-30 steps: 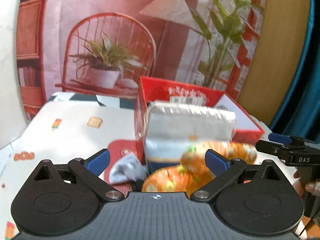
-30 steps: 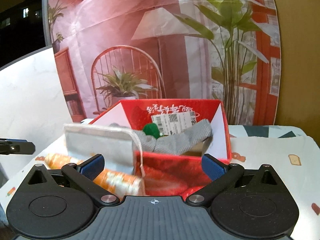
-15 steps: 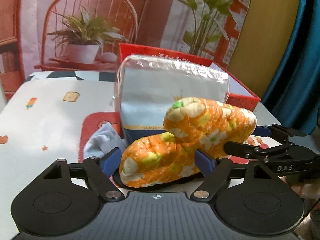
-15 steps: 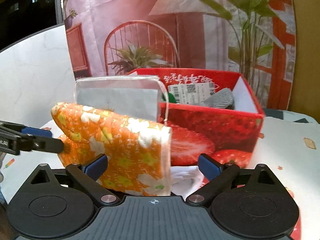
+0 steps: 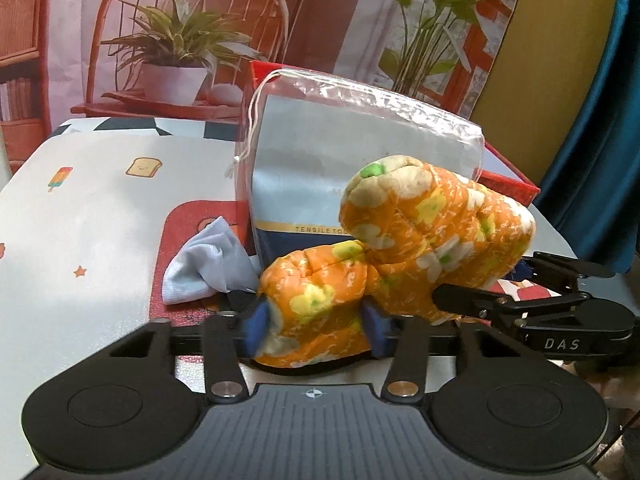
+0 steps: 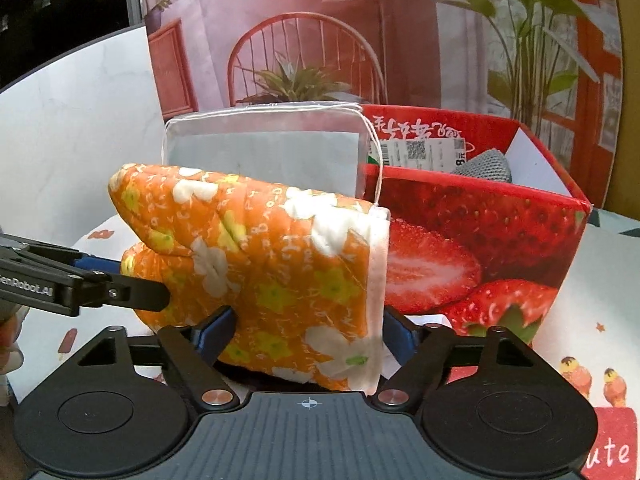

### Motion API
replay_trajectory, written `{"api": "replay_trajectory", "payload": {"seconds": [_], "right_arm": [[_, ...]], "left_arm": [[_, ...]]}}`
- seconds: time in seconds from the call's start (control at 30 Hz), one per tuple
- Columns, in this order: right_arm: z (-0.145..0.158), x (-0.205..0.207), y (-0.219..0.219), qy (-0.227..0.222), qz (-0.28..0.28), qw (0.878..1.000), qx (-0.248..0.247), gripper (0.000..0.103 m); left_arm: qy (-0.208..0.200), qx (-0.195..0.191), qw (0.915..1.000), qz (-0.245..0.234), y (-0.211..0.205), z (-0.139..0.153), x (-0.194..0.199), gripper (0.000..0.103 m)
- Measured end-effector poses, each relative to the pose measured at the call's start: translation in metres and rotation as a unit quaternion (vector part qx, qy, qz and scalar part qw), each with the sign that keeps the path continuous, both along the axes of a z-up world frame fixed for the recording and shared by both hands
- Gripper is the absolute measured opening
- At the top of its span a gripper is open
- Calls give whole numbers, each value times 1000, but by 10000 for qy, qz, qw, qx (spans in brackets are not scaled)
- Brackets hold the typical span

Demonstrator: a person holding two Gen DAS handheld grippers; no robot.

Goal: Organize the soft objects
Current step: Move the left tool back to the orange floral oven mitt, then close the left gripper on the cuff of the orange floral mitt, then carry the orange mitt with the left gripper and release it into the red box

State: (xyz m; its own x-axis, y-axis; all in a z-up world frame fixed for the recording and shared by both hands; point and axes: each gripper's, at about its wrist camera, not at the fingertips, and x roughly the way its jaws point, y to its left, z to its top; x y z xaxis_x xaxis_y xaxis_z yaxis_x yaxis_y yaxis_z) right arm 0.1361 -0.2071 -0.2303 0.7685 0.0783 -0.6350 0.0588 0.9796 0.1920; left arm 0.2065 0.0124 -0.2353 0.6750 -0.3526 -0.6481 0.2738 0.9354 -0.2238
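Note:
An orange flowered oven mitt [image 5: 420, 240] lies in front of a clear drawstring bag [image 5: 360, 152] that leans on the red strawberry box [image 6: 480, 240]. My left gripper [image 5: 316, 326] is shut on the mitt's thumb end. My right gripper [image 6: 308, 330] is shut on the mitt's cuff end [image 6: 280, 264]; it also shows in the left wrist view [image 5: 520, 284]. A grey knitted item [image 6: 484, 164] sits inside the box. A pale blue cloth [image 5: 204, 268] lies left of the mitt.
A patterned tablecloth [image 5: 92, 208] covers the table, with a red mat [image 5: 176, 240] under the cloth. A printed backdrop [image 5: 180, 40] stands behind. A blue curtain [image 5: 600, 140] hangs at the right.
Both grippers moved in on the mitt and closed from open onto it, the left on the thumb end, the right on the cuff end.

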Motion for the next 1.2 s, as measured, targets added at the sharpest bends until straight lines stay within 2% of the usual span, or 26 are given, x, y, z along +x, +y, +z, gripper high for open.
{"api": "replay_trajectory", "payload": {"seconds": [0.13, 0.23, 0.37, 0.8, 1.2], "right_arm": [[4, -3, -1, -26, -26, 10000, 66, 55], [8, -4, -3, -46, -28, 9999, 129, 45], [17, -9, 0, -160, 32, 9998, 137, 39], [44, -19, 1, -426, 16, 9990, 143, 34], [75, -15, -13, -630, -171, 9976, 243, 33]], "left_arm": [[-49, -58, 9999, 71, 3, 3, -3, 32], [-161, -68, 9998, 131, 5, 9, -8, 29], [-317, -78, 9993, 167, 7, 18, -15, 27], [-683, 56, 9976, 55, -1, 47, -24, 27], [-938, -45, 9955, -109, -6, 78, -21, 27]]}}
